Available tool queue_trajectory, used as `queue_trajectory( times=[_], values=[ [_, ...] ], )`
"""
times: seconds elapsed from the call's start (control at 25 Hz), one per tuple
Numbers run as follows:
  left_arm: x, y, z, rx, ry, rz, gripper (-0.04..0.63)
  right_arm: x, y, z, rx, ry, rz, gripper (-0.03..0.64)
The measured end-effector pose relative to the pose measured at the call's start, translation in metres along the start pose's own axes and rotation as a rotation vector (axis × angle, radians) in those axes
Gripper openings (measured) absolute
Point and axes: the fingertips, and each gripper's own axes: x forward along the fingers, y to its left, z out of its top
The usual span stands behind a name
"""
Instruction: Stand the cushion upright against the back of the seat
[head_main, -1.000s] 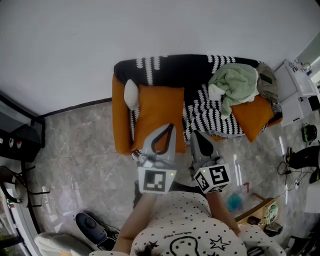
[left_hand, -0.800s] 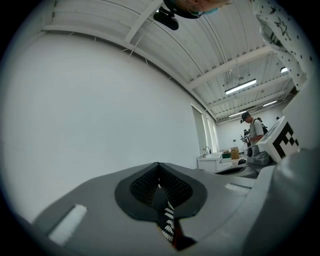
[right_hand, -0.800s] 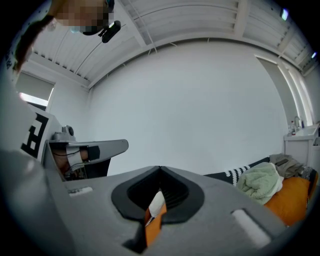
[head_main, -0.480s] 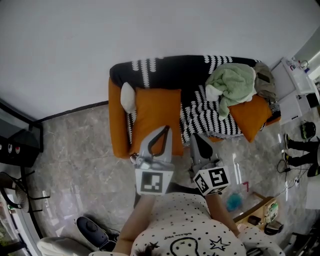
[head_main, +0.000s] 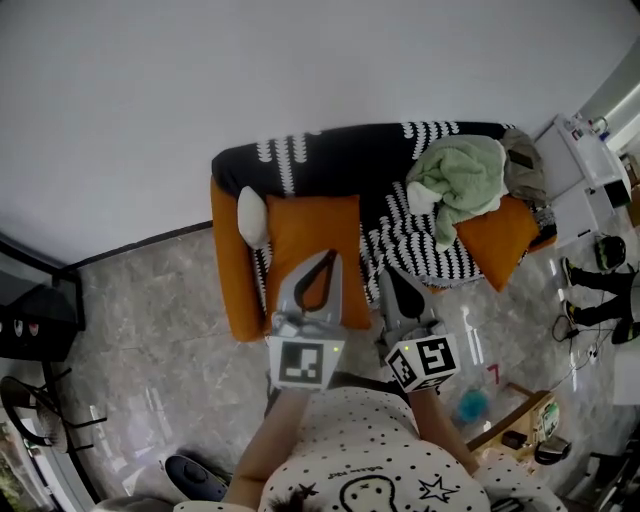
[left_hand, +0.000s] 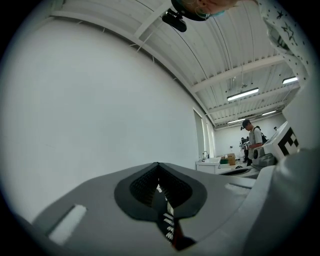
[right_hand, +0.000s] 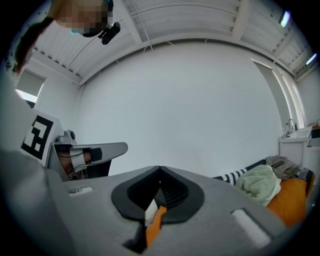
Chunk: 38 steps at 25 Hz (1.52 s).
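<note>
Two grippers in head view: my left gripper (head_main: 328, 256) and right gripper (head_main: 389, 271) hung before the sofa (head_main: 350, 150), with the orange cushion (head_main: 312, 235) on its left seat end. Left gripper view: fingers closed, empty. Right gripper view: fingers closed, empty.

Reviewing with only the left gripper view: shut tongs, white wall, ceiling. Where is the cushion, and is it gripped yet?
Observer: The head view shows the orange cushion, apparently lying flat, on the left end of the sofa seat. It is ahead of the left tongs and untouched.
Operator: And the other hand?
Observer: The right tongs are shut and empty, beside the left pair.
Operator: Anything else on the seat?
Observer: A green towel is heaped at the right end, beside a second orange cushion.
</note>
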Motion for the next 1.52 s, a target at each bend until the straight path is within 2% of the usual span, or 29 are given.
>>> queue_trajectory(
  times=[0.4,0.84,1.24,1.52],
  values=[
    [0.028,0.037,-0.001,0.017,0.016,-0.038,-0.015,0.035,-0.005,0.001,-0.003,0.005,-0.055,0.000],
    [0.033,0.065,-0.008,0.008,0.033,-0.067,-0.015,0.063,0.008,0.001,0.003,-0.006,-0.081,0.000],
    [0.039,0.067,-0.016,0.007,0.046,-0.064,-0.015,0.070,-0.002,0.002,-0.024,0.015,-0.116,0.000],
    [0.054,0.073,-0.023,0.009,0.060,-0.028,-0.015,0.089,-0.015,-0.001,-0.021,0.037,-0.078,0.000]
  ],
)
